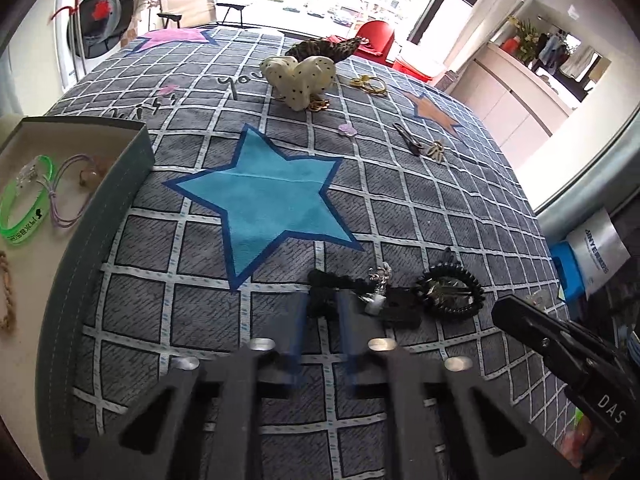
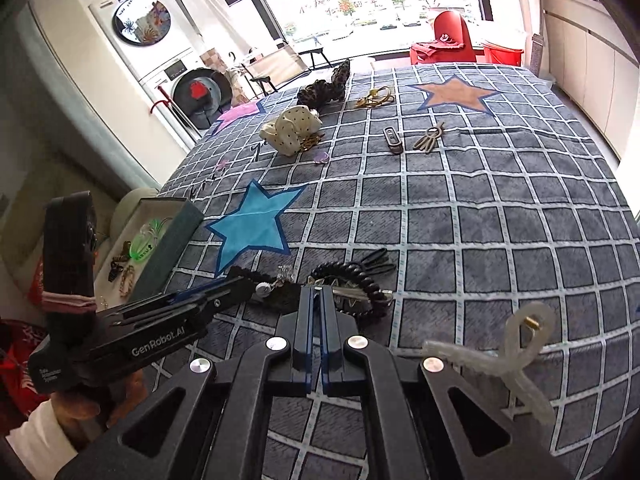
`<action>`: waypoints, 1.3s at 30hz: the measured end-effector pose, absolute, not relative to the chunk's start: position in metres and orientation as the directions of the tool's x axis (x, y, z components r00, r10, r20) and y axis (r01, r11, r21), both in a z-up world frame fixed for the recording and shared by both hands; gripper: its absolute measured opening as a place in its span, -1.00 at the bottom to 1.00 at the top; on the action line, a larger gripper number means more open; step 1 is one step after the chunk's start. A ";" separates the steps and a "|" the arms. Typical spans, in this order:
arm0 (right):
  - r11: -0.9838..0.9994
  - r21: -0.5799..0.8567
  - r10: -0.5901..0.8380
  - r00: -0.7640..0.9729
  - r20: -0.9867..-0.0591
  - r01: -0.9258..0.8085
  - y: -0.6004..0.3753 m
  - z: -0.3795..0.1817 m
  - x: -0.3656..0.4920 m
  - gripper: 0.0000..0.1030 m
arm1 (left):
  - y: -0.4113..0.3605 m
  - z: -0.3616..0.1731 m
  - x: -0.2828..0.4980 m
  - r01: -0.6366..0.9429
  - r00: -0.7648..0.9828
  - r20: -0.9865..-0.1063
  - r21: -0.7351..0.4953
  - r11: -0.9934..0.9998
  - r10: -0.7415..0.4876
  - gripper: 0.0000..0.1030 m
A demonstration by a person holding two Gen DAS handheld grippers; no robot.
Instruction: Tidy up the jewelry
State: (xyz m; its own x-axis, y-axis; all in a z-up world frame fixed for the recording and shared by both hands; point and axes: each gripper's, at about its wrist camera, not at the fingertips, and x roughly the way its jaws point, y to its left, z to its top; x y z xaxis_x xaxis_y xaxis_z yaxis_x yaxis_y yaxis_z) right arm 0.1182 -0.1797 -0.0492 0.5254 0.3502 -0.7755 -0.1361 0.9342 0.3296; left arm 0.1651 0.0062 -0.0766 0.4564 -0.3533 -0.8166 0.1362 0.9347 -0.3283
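Jewelry (image 2: 430, 138) is seen scattered over a grey checked cloth (image 1: 440, 200) printed with stars, and part of it is already laid in an open box (image 1: 132, 168) at the cloth's left edge. In that box a green bracelet (image 1: 24, 216) and a purple elastic loop (image 1: 53, 200) are found side by side.

Nearest the cameras, a black lace band (image 1: 322, 278) is caught between the fingers of the left gripper (image 1: 322, 300), whose jaws are drawn nearly together on it. Just to its right a black spiral hair tie (image 1: 476, 296) is laid flat, and a silver clip (image 2: 356, 293) is seen lying across its ring.

The right gripper (image 2: 322, 290) is held over the near edge of that tie with its jaws pressed together. Whether the end of the clip is pinched between them cannot be told.

A translucent bow (image 2: 520, 344) is placed near the right gripper, apart from the tie. Farther off, a cream dotted scrunchie (image 1: 298, 76) is set just in front of a leopard-print one (image 1: 320, 50).

The left gripper is held from below by a hand (image 2: 80, 404) in a white sleeve (image 2: 36, 432).
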 end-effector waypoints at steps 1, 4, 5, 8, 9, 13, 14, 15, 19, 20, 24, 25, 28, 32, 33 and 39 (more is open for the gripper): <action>0.934 0.330 0.350 0.525 -0.776 -0.134 -0.180 -0.050 0.117 -0.95 | 0.007 -0.075 0.164 0.140 0.458 -0.810 -0.341 0.929 -0.367 -0.76; 0.931 0.343 0.355 0.519 -0.778 -0.125 -0.182 -0.051 0.113 -0.95 | 0.007 -0.068 0.160 0.163 0.476 -0.791 -0.350 0.923 -0.384 -0.80; 0.930 0.348 0.359 0.517 -0.778 -0.121 -0.182 -0.052 0.111 -0.95 | 0.006 -0.065 0.157 0.173 0.481 -0.785 -0.353 0.920 -0.391 -0.80; 0.930 0.348 0.356 0.516 -0.779 -0.116 -0.184 -0.052 0.106 -0.94 | 0.006 -0.058 0.151 0.190 0.488 -0.774 -0.356 0.915 -0.403 -0.83; 0.930 0.349 0.356 0.515 -0.779 -0.114 -0.184 -0.051 0.104 -0.94 | 0.006 -0.056 0.149 0.194 0.490 -0.772 -0.356 0.914 -0.405 -0.83; 0.930 0.349 0.355 0.517 -0.779 -0.113 -0.185 -0.050 0.098 -0.94 | 0.012 -0.052 0.138 0.193 0.493 -0.766 -0.366 0.910 -0.412 -0.84; 0.930 0.350 0.356 0.518 -0.778 -0.112 -0.185 -0.050 0.096 -0.94 | 0.014 -0.051 0.134 0.190 0.494 -0.765 -0.370 0.909 -0.414 -0.84; 0.929 0.351 0.357 0.518 -0.778 -0.113 -0.185 -0.049 0.094 -0.94 | 0.016 -0.051 0.131 0.188 0.494 -0.764 -0.373 0.909 -0.416 -0.84; 0.928 0.354 0.359 0.518 -0.776 -0.114 -0.184 -0.048 0.086 -0.94 | 0.024 -0.053 0.115 0.180 0.487 -0.771 -0.371 0.911 -0.410 -0.86; 0.928 0.355 0.361 0.518 -0.775 -0.115 -0.184 -0.048 0.084 -0.94 | 0.026 -0.054 0.111 0.176 0.486 -0.773 -0.370 0.912 -0.408 -0.87; 0.928 0.353 0.362 0.516 -0.776 -0.121 -0.180 -0.048 0.076 -0.94 | 0.036 -0.055 0.099 0.159 0.485 -0.773 -0.382 0.910 -0.409 -0.87; 0.928 0.352 0.363 0.515 -0.776 -0.122 -0.180 -0.048 0.074 -0.94 | 0.038 -0.056 0.096 0.156 0.485 -0.775 -0.378 0.913 -0.404 -0.87; 0.927 0.354 0.364 0.515 -0.776 -0.122 -0.179 -0.048 0.068 -0.94 | 0.043 -0.059 0.088 0.146 0.481 -0.784 -0.370 0.917 -0.393 -0.87; 0.928 0.352 0.362 0.503 -0.785 -0.119 -0.177 -0.052 0.060 -0.94 | 0.047 -0.069 0.079 0.140 0.458 -0.806 -0.352 0.926 -0.376 -0.87; 0.930 0.350 0.359 0.499 -0.788 -0.116 -0.177 -0.054 0.058 -0.94 | 0.048 -0.071 0.077 0.139 0.453 -0.811 -0.346 0.928 -0.370 -0.87; 0.937 0.339 0.338 0.473 -0.814 -0.085 -0.182 -0.066 0.050 -0.94 | 0.043 -0.080 0.066 0.147 0.460 -0.842 -0.239 0.960 -0.280 -0.87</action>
State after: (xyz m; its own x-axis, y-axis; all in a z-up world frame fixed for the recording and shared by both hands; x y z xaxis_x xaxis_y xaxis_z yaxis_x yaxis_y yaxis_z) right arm 0.0501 -0.1821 -0.0661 0.4726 0.3377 -0.8140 -0.0852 0.9369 0.3391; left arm 0.0657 0.0435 -0.0802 0.4604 -0.2799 -0.8425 0.1470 0.9599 -0.2386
